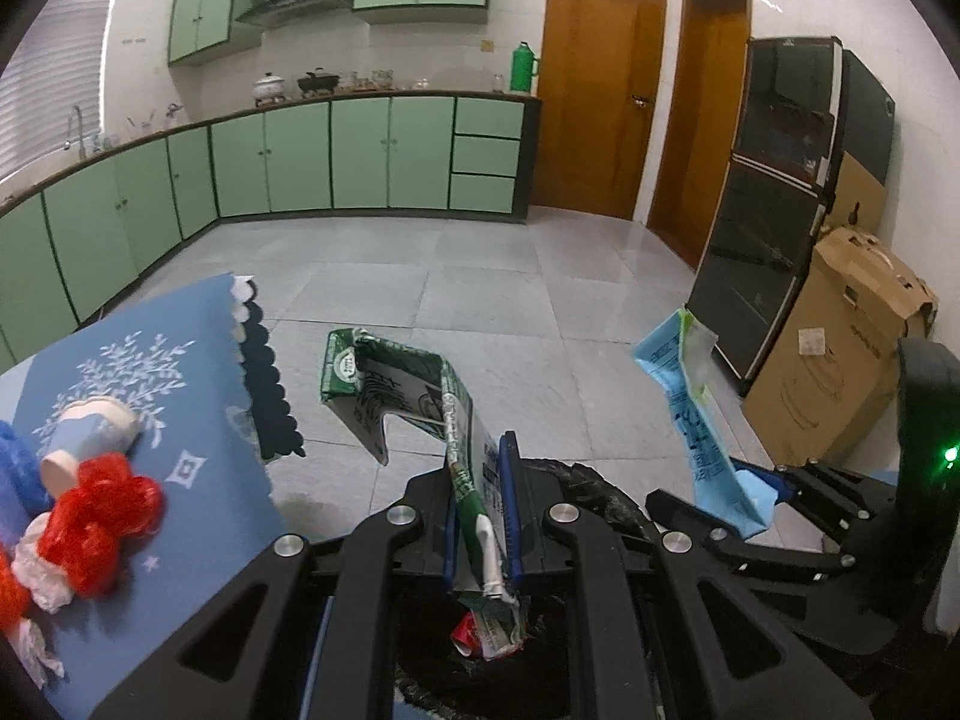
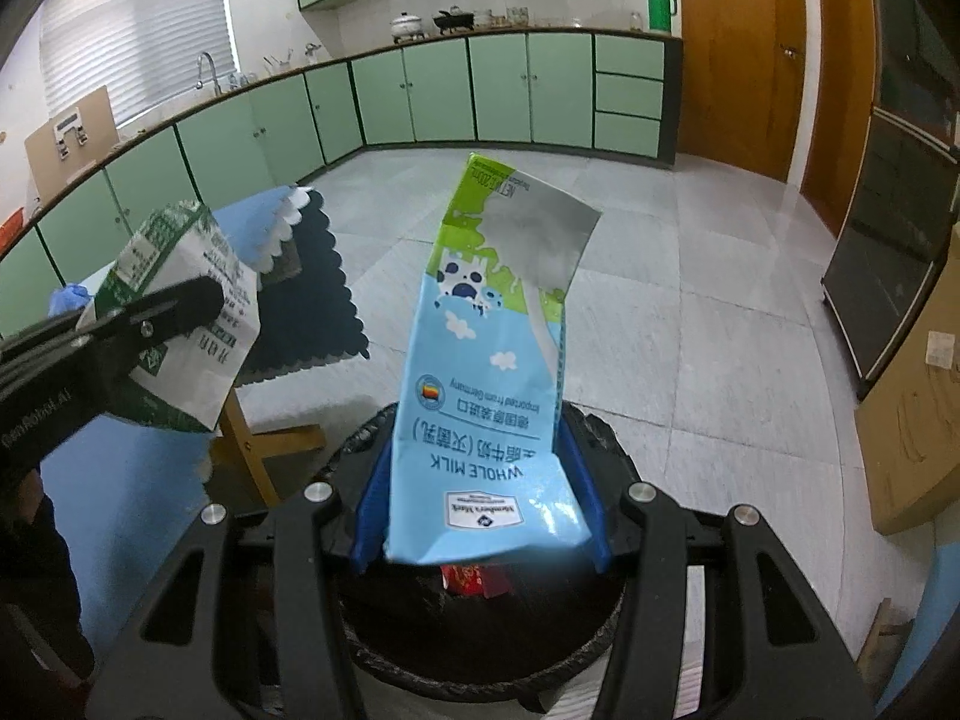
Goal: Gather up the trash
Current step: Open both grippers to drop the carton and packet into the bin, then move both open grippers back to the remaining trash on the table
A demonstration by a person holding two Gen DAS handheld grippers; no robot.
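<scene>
Home kitchen: green cabinets (image 1: 384,150), sink tap (image 2: 207,69).

Bin (image 2: 606,636) mostly hidden behind both tools' linkages; only parts of the black liner rim show. Red wrapper (image 2: 465,579) inside it half covered by blue milk carton (image 2: 480,414)'s lower edge, print unreadable. Green carton (image 1: 414,384) bottom end crumpled out of sight behind left tool (image 1: 480,516). Table (image 1: 198,420) cut off by the left frame edge; red-and-white bag heap (image 1: 90,528) and blue item (image 1: 15,468) cropped there too. Countertop items (image 1: 366,81) too small to identify. Right tool (image 1: 756,504) body cropped at the frame's right side.
</scene>
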